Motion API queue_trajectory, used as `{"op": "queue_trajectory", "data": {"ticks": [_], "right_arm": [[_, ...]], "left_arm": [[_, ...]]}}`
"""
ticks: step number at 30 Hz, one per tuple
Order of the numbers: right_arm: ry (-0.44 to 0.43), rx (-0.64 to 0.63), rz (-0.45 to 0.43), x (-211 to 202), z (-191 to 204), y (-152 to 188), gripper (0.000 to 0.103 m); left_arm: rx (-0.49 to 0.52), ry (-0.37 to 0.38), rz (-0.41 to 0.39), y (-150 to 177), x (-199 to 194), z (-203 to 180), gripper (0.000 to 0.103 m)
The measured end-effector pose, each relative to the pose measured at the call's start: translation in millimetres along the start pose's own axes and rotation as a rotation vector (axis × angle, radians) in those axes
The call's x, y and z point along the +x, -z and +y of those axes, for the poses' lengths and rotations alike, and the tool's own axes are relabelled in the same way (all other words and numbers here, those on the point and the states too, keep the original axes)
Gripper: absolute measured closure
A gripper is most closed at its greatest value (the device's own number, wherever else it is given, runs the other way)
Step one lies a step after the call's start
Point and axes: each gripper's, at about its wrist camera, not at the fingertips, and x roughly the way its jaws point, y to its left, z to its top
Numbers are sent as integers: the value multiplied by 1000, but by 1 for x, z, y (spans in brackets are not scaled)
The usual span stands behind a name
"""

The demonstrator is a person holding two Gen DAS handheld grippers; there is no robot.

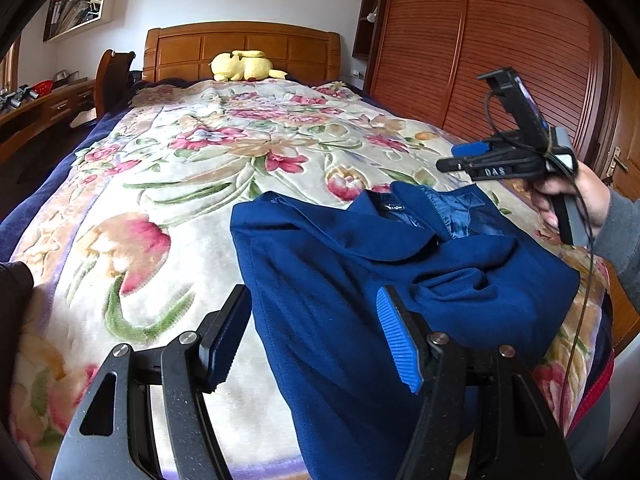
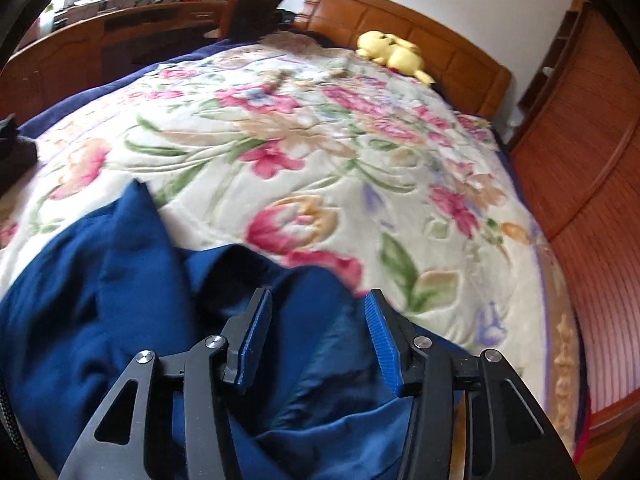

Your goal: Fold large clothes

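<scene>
A dark blue jacket (image 1: 360,280) lies crumpled on the floral blanket (image 1: 200,168) near the bed's foot, collar and lining up. My left gripper (image 1: 312,320) is open above the jacket's left side, holding nothing. My right gripper (image 1: 448,158) shows in the left wrist view, held in a hand above the jacket's collar at the right. In the right wrist view the right gripper (image 2: 316,320) is open just over the jacket (image 2: 100,300), with lining fabric below the jaws and nothing held.
A yellow plush toy (image 1: 242,65) rests by the wooden headboard (image 1: 240,50). A wooden wardrobe (image 1: 500,52) runs along the bed's right side. A desk with clutter (image 1: 44,100) and a chair (image 1: 114,76) stand to the left.
</scene>
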Motion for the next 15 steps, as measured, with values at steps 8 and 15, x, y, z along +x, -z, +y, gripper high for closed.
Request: {"op": "queue_trajectory", "data": {"ticks": [8, 15], "right_arm": [[-191, -103, 37, 6, 55, 23, 53], [-262, -186, 80, 15, 93, 36, 53]], "left_arm": [[-16, -22, -2, -1, 0, 9, 37], [-22, -36, -1, -1, 1, 15, 37]]}}
